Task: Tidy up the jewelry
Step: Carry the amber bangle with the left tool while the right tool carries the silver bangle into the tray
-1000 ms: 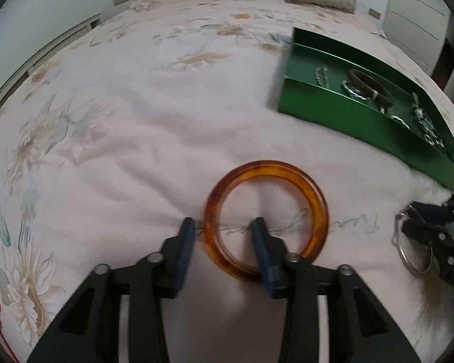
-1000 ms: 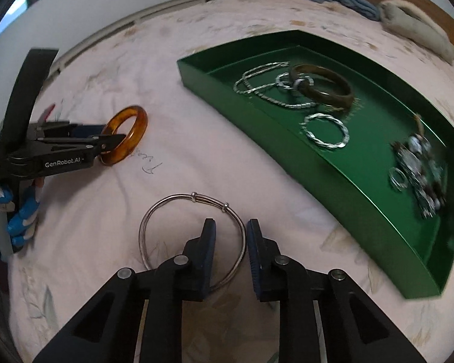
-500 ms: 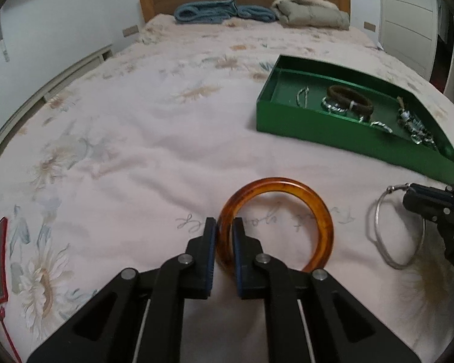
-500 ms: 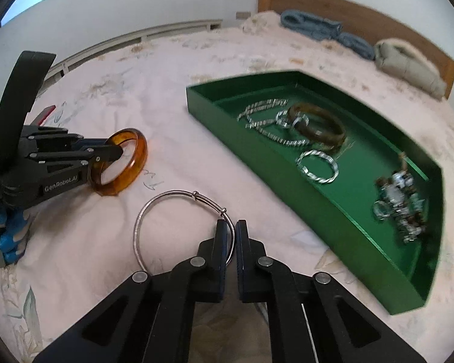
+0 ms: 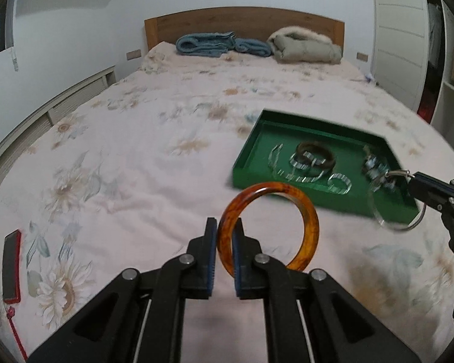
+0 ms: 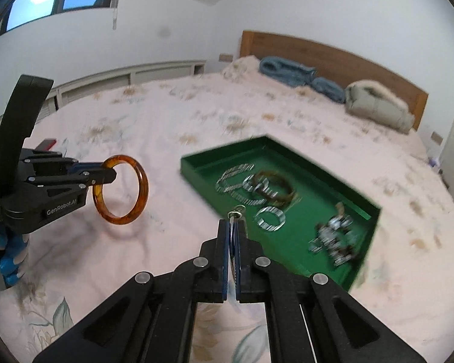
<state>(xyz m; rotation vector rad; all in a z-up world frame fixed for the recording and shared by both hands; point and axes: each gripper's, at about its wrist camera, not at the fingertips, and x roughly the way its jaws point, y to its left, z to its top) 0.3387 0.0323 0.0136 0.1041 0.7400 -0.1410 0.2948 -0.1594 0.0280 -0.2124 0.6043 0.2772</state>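
My left gripper (image 5: 225,236) is shut on an amber bangle (image 5: 305,211) and holds it in the air above the bedspread; it also shows in the right wrist view (image 6: 140,187). My right gripper (image 6: 233,230) is shut on a thin silver bangle (image 6: 235,213), seen edge-on; in the left wrist view the silver bangle (image 5: 396,227) hangs over the near right corner of the green tray (image 5: 248,166). The tray (image 6: 196,166) holds a dark bangle (image 6: 284,184), silver chains (image 6: 233,175), a silver ring bracelet (image 6: 271,217) and a beaded cluster (image 6: 336,236).
The tray lies on a floral bedspread (image 5: 136,151). Folded blue towels (image 5: 208,44) and a beige bundle (image 5: 302,45) sit at the wooden headboard. A red-edged phone (image 5: 11,266) lies at the left. A white wardrobe (image 5: 399,30) stands at the right.
Both grippers closed on their bangles and lifted them off the bedspread. Both have risen and moved toward the green tray.
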